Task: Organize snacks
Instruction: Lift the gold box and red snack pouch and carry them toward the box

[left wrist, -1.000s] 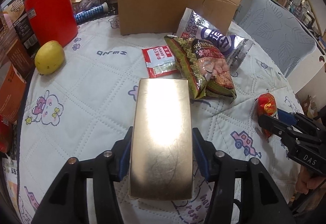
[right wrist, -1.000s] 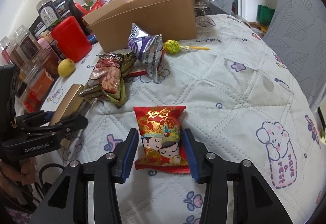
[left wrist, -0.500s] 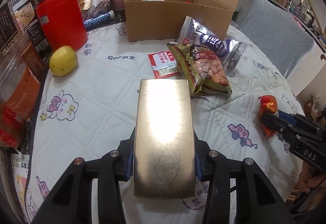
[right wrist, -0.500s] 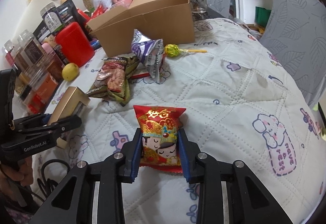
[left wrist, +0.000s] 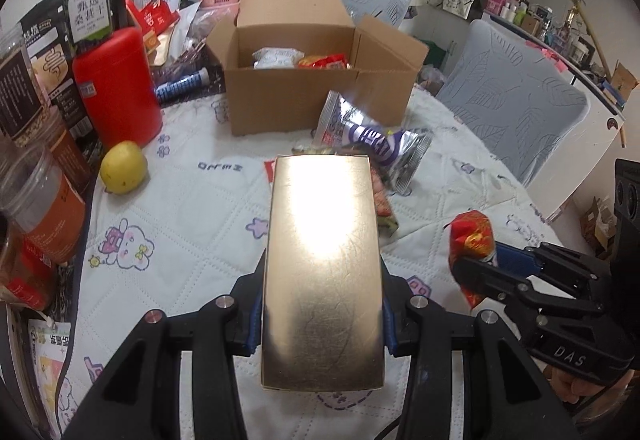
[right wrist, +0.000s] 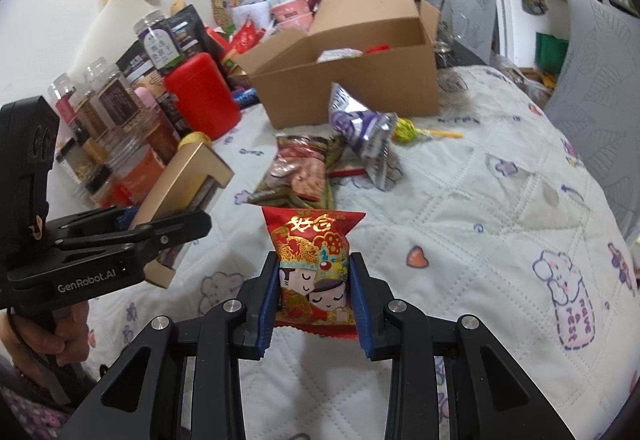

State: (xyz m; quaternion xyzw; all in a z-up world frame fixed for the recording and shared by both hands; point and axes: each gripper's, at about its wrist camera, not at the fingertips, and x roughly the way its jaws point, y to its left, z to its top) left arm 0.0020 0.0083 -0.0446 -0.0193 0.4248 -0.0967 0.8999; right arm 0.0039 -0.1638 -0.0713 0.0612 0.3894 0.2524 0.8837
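Note:
My left gripper (left wrist: 321, 316) is shut on a shiny gold box (left wrist: 322, 260) and holds it tilted above the quilted table (left wrist: 188, 208); the same gold box (right wrist: 184, 176) shows at the left of the right wrist view. My right gripper (right wrist: 315, 300) is shut on a red snack packet (right wrist: 314, 252) printed with two cartoon figures, lifted off the cloth. An open cardboard box (left wrist: 316, 100) stands at the far side with a few packets inside. In front of it lie a purple-silver bag (left wrist: 372, 140) and a green-brown snack bag (right wrist: 300, 172).
A lollipop (right wrist: 404, 130) lies right of the purple-silver bag. A lemon (left wrist: 123, 167), a red canister (left wrist: 116, 88) and several jars (left wrist: 44, 212) crowd the left edge. A grey padded chair (left wrist: 516, 112) stands past the table's right side.
The right gripper's jaws closed on the red packet and lifted it. Both grippers rose with their loads, and the inside of the cardboard box came into view.

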